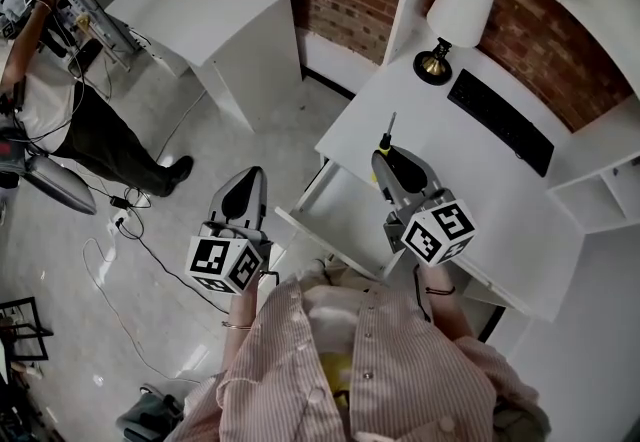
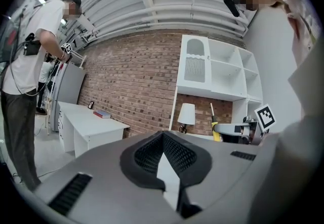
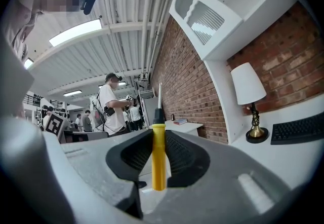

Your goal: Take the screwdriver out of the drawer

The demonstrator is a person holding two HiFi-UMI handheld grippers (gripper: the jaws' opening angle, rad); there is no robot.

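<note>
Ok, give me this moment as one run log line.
right gripper: shut on screwdriver, shaft up | left gripper: jaws together, empty | drawer: open | screwdriver: out of drawer

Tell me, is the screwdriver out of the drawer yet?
Pretty much! The drawer stands open, and the right tool grips the yellow-handled screwdriver upright, lifted clear of the drawer. The left tool is shut and holds nothing. What's left is probably just setting the screwdriver down somewhere, maybe on the desk.
</note>
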